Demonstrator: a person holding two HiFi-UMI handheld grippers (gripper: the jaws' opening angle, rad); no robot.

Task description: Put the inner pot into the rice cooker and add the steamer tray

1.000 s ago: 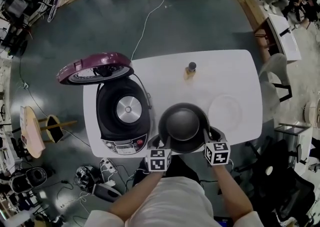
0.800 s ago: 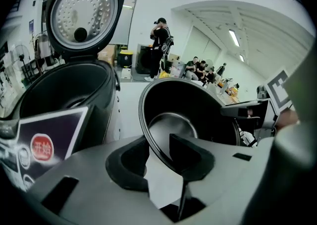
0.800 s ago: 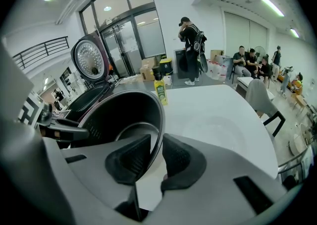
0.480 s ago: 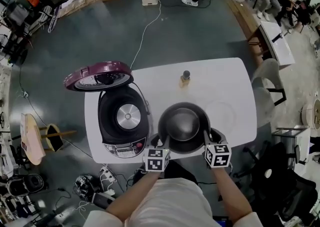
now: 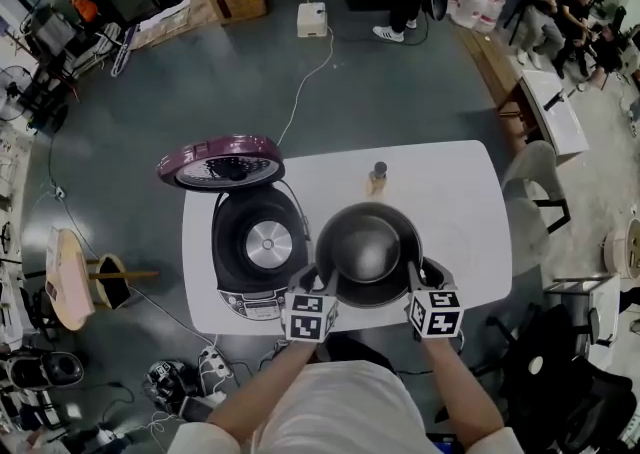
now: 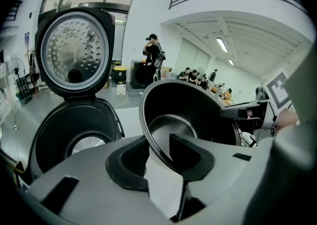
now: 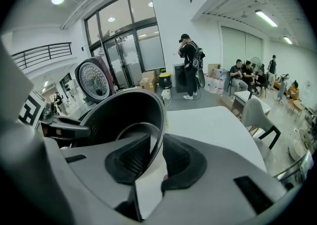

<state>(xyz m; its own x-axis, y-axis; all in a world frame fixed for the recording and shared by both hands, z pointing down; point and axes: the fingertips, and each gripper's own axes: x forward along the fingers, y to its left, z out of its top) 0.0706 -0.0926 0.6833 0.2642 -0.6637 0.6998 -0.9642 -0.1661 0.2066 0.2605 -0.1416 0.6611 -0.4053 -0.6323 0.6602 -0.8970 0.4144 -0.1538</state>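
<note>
The dark inner pot (image 5: 368, 252) hangs above the white table (image 5: 450, 167), held level between both grippers. My left gripper (image 5: 322, 284) is shut on the near-left rim, which runs between its pads (image 6: 126, 162). My right gripper (image 5: 413, 278) is shut on the near-right rim, which runs between its pads (image 7: 133, 162). The open rice cooker (image 5: 262, 247) stands just left of the pot, its maroon lid (image 5: 220, 162) tipped back and its heating plate bare. In the left gripper view the pot (image 6: 188, 115) sits right of the cooker (image 6: 74, 135). A faint white steamer tray (image 5: 456, 232) lies on the table right of the pot.
A small bottle (image 5: 377, 177) stands at the table's far middle. A chair (image 5: 530, 192) is off the table's right end. Cables and a power strip (image 5: 190, 382) lie on the floor at the near left. A person (image 6: 151, 55) stands beyond the table.
Both grippers have lifted the pot straight up off the table; it stays level and right of the cooker. Neither grip has altered.
</note>
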